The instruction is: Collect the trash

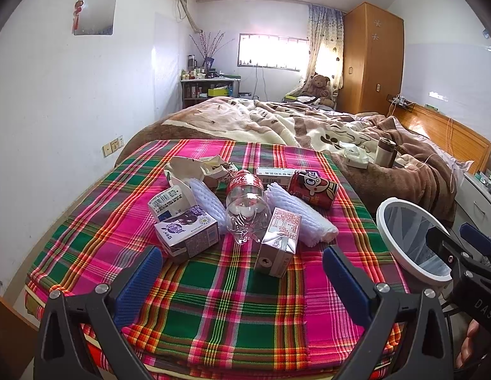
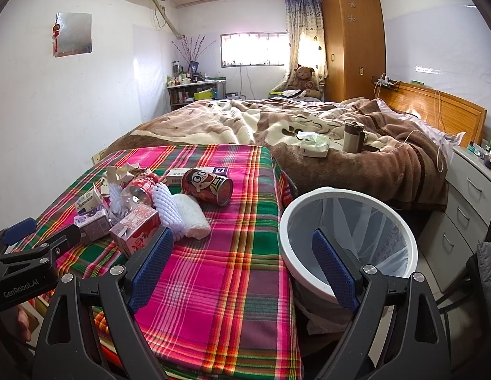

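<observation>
Right gripper (image 2: 242, 262): black frame, blue-padded fingers spread wide, empty. Below it, a pink-green plaid cloth (image 2: 220, 285) over the bed's foot.

Near the cloth's left edge, clustered and touching:
- clear plastic bottle with red label (image 2: 139, 190)
- red-and-white drink carton (image 2: 136, 229)
- purple-printed carton (image 2: 93, 223)
- white foam netting sleeve (image 2: 178, 212)
- crumpled paper (image 2: 123, 171)

Toward the far edge: red cartoon-printed can (image 2: 209, 186) on its side, flat white box (image 2: 197, 171) behind it.

Just beside the cloth's right edge: white round bin with clear liner (image 2: 346, 240).

Left gripper (image 2: 33, 237) at the left.
</observation>
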Motion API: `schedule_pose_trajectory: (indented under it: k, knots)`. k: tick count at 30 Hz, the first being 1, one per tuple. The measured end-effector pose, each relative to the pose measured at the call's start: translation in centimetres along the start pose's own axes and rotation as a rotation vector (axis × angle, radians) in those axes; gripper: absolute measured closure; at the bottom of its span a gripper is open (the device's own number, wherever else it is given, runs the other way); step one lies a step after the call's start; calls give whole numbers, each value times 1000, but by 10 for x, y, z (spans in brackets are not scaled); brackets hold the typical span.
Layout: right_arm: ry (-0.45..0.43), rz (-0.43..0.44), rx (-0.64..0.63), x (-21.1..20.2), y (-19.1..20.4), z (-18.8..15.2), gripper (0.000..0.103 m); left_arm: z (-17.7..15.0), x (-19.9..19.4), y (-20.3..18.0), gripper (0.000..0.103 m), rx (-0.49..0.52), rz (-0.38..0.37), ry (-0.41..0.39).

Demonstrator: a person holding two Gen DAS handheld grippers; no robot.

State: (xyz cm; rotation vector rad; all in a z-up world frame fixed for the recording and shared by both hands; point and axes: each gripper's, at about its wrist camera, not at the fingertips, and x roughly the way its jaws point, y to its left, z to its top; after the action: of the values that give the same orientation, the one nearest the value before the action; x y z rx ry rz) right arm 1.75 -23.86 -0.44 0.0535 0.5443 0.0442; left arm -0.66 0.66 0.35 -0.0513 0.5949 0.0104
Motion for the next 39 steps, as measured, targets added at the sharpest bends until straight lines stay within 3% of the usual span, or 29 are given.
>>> schedule_pose_trajectory:
  k: [26,39]
  knots:
    - [-4,-8,-4,4,-3,3,12,5,6,-1,0,12,-5,8]
    - [12,39,-22,32,-8,6,12,-2,36,9,0,0,-83,99]
